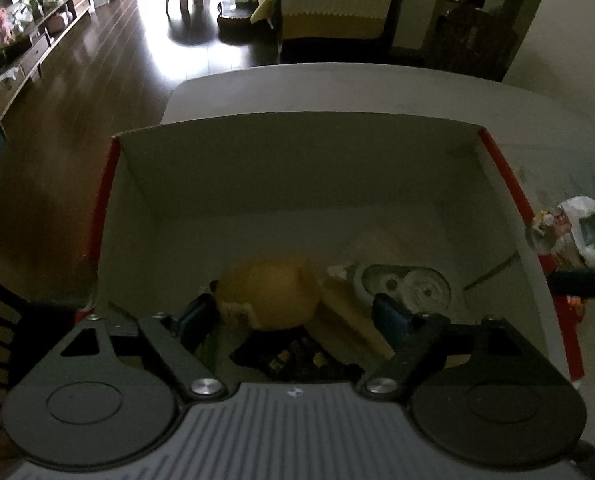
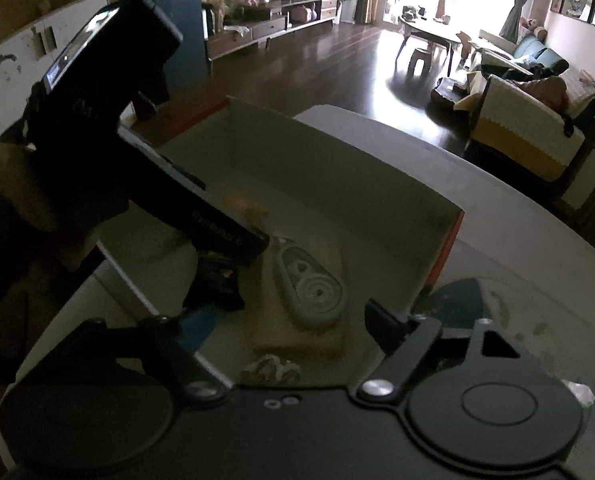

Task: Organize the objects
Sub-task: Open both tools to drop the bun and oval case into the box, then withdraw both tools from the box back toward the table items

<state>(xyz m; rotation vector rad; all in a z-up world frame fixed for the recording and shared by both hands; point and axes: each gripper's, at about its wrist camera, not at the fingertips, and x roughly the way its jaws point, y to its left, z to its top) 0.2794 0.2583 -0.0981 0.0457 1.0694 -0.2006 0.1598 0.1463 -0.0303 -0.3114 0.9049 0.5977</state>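
Box [image 1: 297, 168] (no readable writing) holds correction tape [image 2: 311, 288]; left gripper [image 1: 293, 316] spread around yellow ball [image 1: 273, 292] inside; right gripper [image 2: 293, 320] spread above the box, empty.

Left tool [image 1: 293, 312]: dark grey body, ribbed grey centre plate, silver pivot screws, blue finger pads [image 1: 391, 316]. Right tool [image 2: 289, 320]: black body.

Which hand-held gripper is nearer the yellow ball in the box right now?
Left. The left hand-held gripper is inside the box, open, right around the yellow ball. The right hand-held gripper sits back at the box's near edge.
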